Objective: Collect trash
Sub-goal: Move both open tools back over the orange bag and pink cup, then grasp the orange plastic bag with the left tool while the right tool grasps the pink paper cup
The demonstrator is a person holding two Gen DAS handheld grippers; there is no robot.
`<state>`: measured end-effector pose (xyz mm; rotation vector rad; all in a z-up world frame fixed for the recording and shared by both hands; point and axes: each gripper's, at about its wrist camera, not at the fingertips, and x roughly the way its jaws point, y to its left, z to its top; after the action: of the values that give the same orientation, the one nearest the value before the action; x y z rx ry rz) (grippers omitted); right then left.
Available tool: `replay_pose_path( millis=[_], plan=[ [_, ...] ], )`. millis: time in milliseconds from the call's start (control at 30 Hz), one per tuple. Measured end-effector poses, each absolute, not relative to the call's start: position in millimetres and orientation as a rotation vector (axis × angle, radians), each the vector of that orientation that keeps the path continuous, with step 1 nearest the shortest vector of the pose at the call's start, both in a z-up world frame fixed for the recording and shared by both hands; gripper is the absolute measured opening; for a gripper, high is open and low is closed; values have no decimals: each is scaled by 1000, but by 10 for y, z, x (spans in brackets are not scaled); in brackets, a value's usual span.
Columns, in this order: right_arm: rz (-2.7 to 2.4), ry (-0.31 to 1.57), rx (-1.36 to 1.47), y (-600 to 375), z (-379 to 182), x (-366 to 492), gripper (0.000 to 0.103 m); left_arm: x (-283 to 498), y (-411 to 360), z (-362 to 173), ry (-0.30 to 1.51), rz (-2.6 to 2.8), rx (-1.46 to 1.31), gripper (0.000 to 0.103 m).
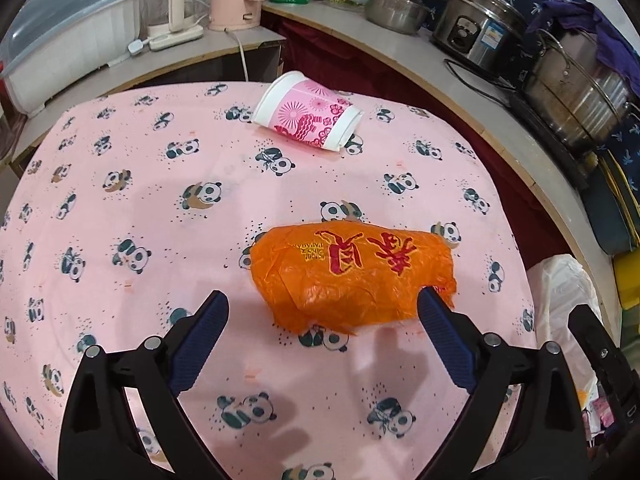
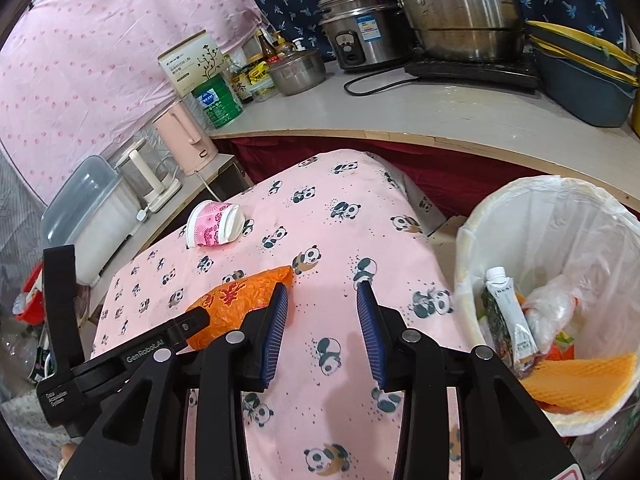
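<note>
Cup [image 1: 306,114]: lying on its side at the far part of the counter [image 1: 120,200], well apart from both tools; not yet collected.

Orange bag [image 1: 352,276]: lying crumpled on the panda cloth, near the counter's middle, printed side up; touching nothing but the cloth as far as can be seen.

Left tool [image 1: 322,312]: hanging spread wide just short of the orange bag, gripping nothing; right pad overlapping the bag's near corner in the left view, contact impossible to confirm.

Right tool [image 2: 322,294]: hanging over bare cloth between the orange bag and the bin [image 2: 472,216], pads parted, holding nothing.

Bin: standing off the counter's right edge, lined with a white bag, already holding a carton, a clear bottle and orange netting.

Step in hand: judging by the pose, lining up the left tool on the orange bag for a pick; two items remaining on the counter.

Next move: likely calling for pushing the left tool forward so both pads straddle the bag, closing on a thick fold, then carrying it right to the bin.

Risk: thin film possibly slipping or tearing if only an edge is pinched.
</note>
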<state>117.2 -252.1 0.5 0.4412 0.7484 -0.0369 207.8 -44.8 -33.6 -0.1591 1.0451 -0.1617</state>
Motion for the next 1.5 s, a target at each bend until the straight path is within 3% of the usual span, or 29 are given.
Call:
replay_pose_path(
  millis=[233, 433, 667, 1100, 1500],
  plan=[
    [-30, 773, 437, -2490, -111, 1381, 36, 2242, -532, -515, 1094, -187, -189, 88],
    [-28, 786, 432, -2462, -177, 1469, 36, 2266, -539, -566, 1111, -213, -199, 46],
    [-20, 790, 427, -2372, -180, 1492, 36, 2210, -435, -454, 1077, -227, -208, 24],
    [74, 793, 367, -1879, -20, 1697, 36, 2113, 431, -113, 980, -58, -245, 21],
    [195, 845, 384, -1438, -86, 2535, 41, 2330, 1188, -19, 918, 109, -262, 21]
  ],
)
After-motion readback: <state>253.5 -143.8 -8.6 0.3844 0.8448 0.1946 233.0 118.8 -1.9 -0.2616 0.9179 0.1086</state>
